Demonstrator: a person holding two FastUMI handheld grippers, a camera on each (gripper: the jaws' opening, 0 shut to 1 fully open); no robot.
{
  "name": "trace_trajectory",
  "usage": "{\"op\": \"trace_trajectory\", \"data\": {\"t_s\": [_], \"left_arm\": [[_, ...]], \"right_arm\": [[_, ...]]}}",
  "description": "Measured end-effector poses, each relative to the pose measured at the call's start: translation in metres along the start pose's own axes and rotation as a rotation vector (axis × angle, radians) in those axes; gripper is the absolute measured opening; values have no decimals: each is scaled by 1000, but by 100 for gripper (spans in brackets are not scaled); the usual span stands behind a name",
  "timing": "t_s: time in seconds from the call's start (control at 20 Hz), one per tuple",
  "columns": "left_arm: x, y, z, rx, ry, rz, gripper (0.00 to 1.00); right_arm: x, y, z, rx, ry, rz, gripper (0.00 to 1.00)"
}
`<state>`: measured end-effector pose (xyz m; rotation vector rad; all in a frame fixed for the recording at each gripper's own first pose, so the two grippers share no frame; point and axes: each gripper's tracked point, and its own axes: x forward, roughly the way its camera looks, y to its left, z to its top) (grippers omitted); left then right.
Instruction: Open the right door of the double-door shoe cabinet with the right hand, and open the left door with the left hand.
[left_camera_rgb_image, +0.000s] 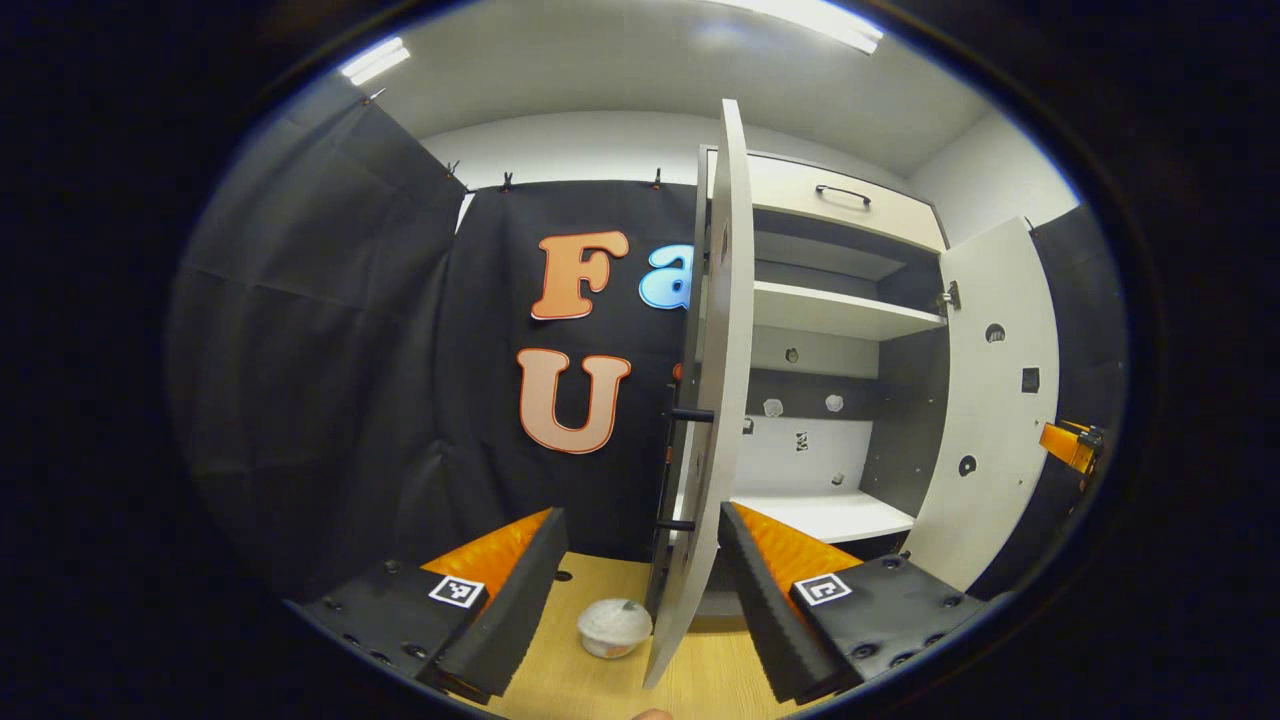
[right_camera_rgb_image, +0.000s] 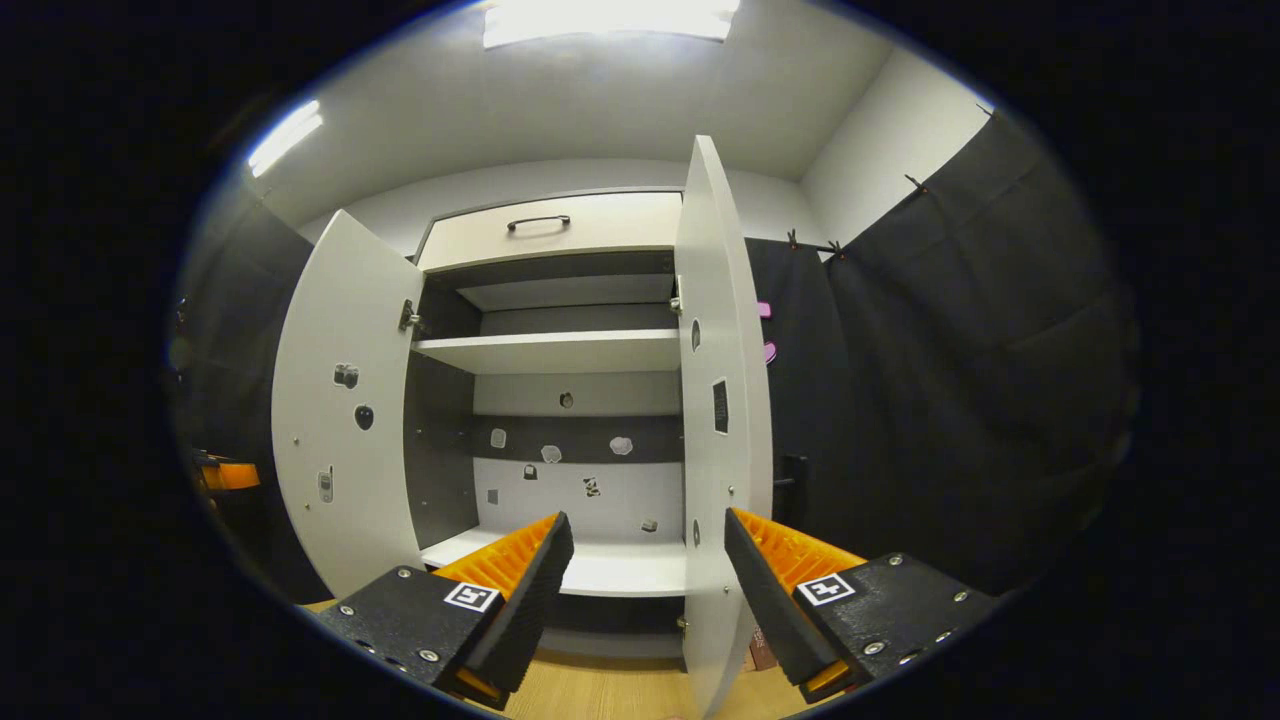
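On the wooden floor (left_camera_rgb_image: 600, 680) in the left gripper view, a small pale bowl-like object (left_camera_rgb_image: 615, 627) was seen just beside the lower edge of the left door (left_camera_rgb_image: 712, 400), which stood swung out edge-on between the spread fingers of the left gripper (left_camera_rgb_image: 638, 580); its black handle (left_camera_rgb_image: 682, 470) was seen on the outer face. Whether a finger touched the door could not be told. Beyond it, the shoe cabinet (left_camera_rgb_image: 840, 310) was seen open, with the right door (left_camera_rgb_image: 995, 400) swung wide and part of the other gripper (left_camera_rgb_image: 1070, 445) at its far edge.

From the right gripper view, the right gripper (right_camera_rgb_image: 648, 590) was held with its fingers apart, clamped on nothing, the right door (right_camera_rgb_image: 715, 420) edge-on between them. The left door (right_camera_rgb_image: 345, 430) and a drawer (right_camera_rgb_image: 555, 228) on top were shown. Small marks on the cabinet's back panel (right_camera_rgb_image: 570, 450) were too small to be made out.
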<state>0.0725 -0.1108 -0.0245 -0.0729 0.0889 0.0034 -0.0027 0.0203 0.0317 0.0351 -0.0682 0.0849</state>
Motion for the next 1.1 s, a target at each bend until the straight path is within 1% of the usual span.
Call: {"op": "trace_trajectory", "data": {"t_s": [0.1, 0.15, 0.4, 0.6, 0.7, 0.8, 0.95, 1.1], "left_arm": [[-4, 0, 6, 18, -16, 27, 96], [-5, 0, 10, 29, -26, 36, 96], [-6, -14, 19, 38, -56, 21, 96], [-2, -18, 16, 27, -53, 15, 96], [0, -15, 15, 33, -53, 27, 95], [1, -11, 14, 41, -51, 38, 96], [1, -6, 13, 34, -56, 47, 95], [3, -3, 14, 34, -64, 47, 95]], "right_arm": [[-4, -4, 2, 0, 13, 17, 92], [-6, -7, 3, -2, 18, 21, 92], [-12, -19, 7, -32, 15, 4, 93], [-13, -12, 2, -38, 25, 28, 93], [-13, -5, 0, -39, 33, 45, 92], [-14, 2, -1, -47, 43, 66, 92], [-16, 5, 2, -67, 31, 70, 93], [-14, 8, 1, -61, 37, 74, 93]]}}
